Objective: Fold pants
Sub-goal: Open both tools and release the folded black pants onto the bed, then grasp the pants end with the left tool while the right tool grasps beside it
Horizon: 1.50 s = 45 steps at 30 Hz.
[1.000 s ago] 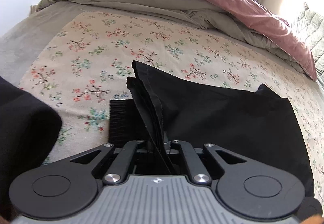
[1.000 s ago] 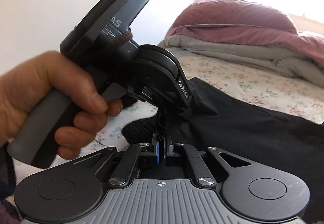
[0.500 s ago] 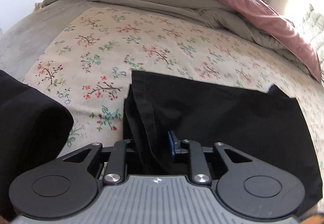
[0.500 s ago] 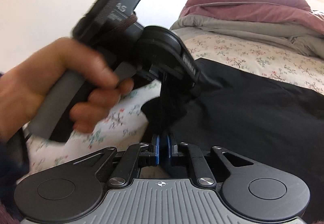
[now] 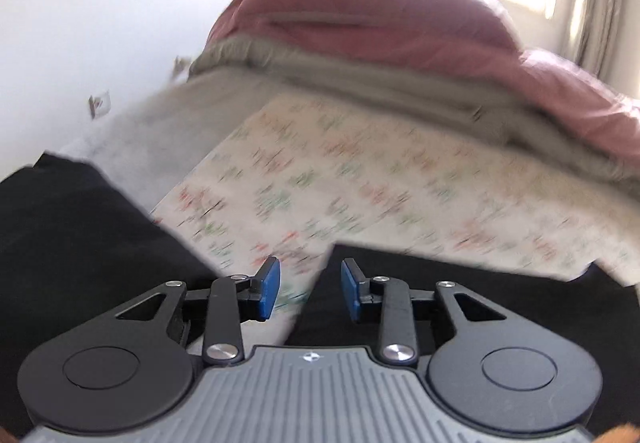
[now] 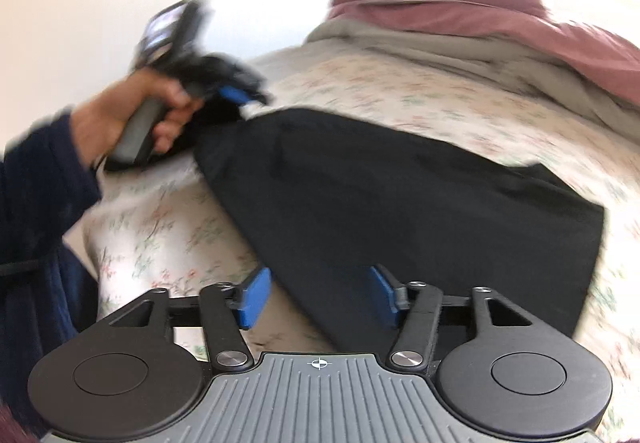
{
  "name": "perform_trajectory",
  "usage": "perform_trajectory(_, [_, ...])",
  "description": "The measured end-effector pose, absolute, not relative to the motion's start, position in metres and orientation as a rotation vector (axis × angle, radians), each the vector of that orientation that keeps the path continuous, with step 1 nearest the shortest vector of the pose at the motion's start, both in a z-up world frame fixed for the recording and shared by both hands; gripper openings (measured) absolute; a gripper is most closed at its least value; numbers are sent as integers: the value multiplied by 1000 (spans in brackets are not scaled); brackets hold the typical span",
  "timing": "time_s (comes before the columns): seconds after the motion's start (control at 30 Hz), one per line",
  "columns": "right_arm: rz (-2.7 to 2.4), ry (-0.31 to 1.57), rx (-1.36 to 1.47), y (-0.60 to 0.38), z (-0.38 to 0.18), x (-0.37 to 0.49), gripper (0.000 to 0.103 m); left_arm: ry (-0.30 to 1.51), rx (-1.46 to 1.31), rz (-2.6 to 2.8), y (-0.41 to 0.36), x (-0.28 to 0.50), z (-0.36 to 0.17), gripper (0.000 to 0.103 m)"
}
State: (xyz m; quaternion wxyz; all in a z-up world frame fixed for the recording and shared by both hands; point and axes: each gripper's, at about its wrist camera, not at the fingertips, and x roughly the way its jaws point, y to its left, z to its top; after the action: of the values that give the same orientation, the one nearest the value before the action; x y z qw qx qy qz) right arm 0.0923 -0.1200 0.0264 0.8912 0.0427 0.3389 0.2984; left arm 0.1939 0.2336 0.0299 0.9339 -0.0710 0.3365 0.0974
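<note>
The black pants (image 6: pixel 400 203) lie folded flat on the flowered bedspread (image 6: pixel 160 235). In the left wrist view the pants (image 5: pixel 440 283) fill the lower right under my left gripper (image 5: pixel 310 289), whose jaws are opening with nothing pressed between the blue pads. My right gripper (image 6: pixel 320 297) hovers over the near edge of the pants, jaws opening, pads clear of the cloth. The right wrist view also shows my left gripper (image 6: pixel 236 95) at the pants' far left corner, held by a hand (image 6: pixel 136 111). Both views are blurred.
A heaped pink and grey duvet (image 5: pixel 380 55) lies along the far side of the bed. A dark cloth mass (image 5: pixel 72 243) fills the left of the left wrist view. A dark blue sleeve (image 6: pixel 36 203) is at the left. White wall behind.
Both grippers have let go of the pants' edge and opened. The pants now lie flat. The right gripper has pulled back away from the left one; the left has tipped upward.
</note>
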Motion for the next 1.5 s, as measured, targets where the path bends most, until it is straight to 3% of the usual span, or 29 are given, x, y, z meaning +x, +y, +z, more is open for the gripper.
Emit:
perform_trajectory(0.1, [478, 746, 358, -173, 1, 113, 63, 662, -122, 70, 192, 188, 35, 62])
perform_trajectory(0.33, [302, 766, 328, -194, -9, 130, 64, 812, -34, -59, 116, 199, -15, 63])
perform_trajectory(0.53, [220, 919, 265, -190, -44, 140, 62, 901, -22, 0, 117, 207, -43, 64])
perform_trajectory(1.1, [271, 900, 167, -185, -41, 101, 65, 917, 20, -39, 102, 207, -48, 71])
perform_trajectory(1.37, [276, 932, 223, -201, -40, 72, 64, 820, 108, -122, 61, 199, -35, 73])
perform_trajectory(1.43, [297, 931, 236, -206, -40, 66, 57, 795, 129, -204, 38, 194, -31, 75])
perform_trajectory(1.5, [315, 947, 282, -215, -43, 62, 36, 801, 129, -290, 12, 193, -31, 76])
